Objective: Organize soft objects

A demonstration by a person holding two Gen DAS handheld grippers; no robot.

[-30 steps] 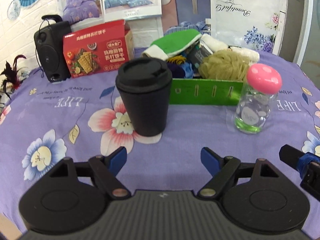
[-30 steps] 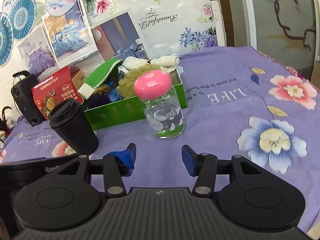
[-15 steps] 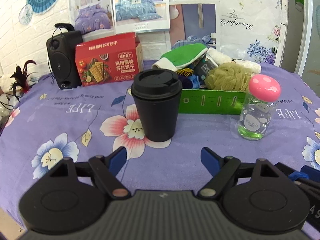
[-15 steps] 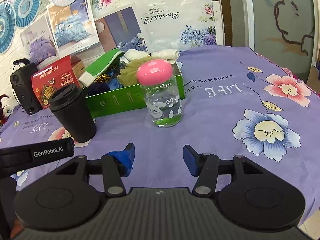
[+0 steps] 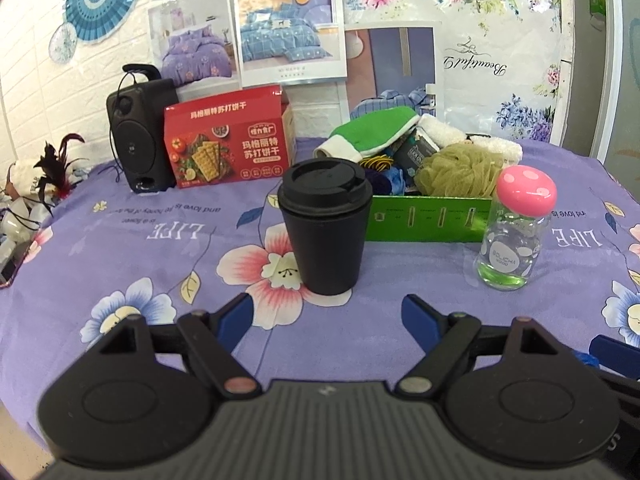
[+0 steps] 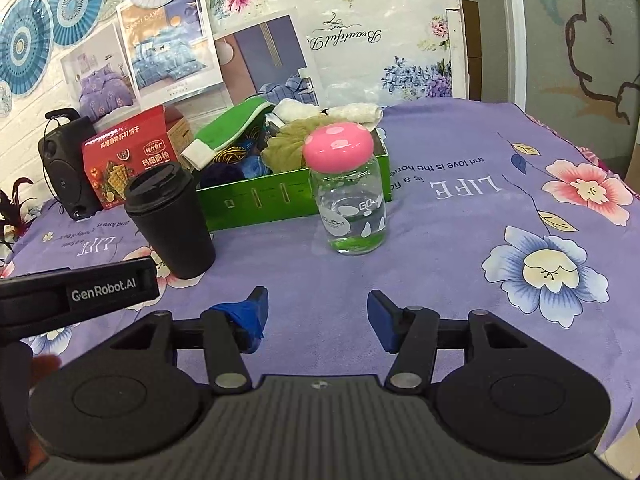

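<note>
A green box [image 5: 428,220] [image 6: 260,200] stands at the back of the table. It holds a green mitt [image 5: 372,132] [image 6: 232,128], an olive mesh loofah [image 5: 456,170] [image 6: 288,144], white towels [image 5: 472,140] [image 6: 320,110] and small dark blue items. My left gripper [image 5: 326,314] is open and empty, a short way in front of the black lidded cup [image 5: 326,224]. My right gripper [image 6: 318,306] is open too, with nothing between its blue pads, short of the glass jar with a pink cap [image 6: 352,196].
The black cup [image 6: 172,220] and the jar [image 5: 516,228] stand between the grippers and the box. A red cracker box [image 5: 228,144] and a black speaker [image 5: 136,140] stand at the back left. The left gripper's body [image 6: 80,292] reaches in beside the right one.
Both grippers have drawn back a little from the cup and the jar, which look smaller now. The right gripper's jaws have widened slightly. Nothing on the table has moved.
</note>
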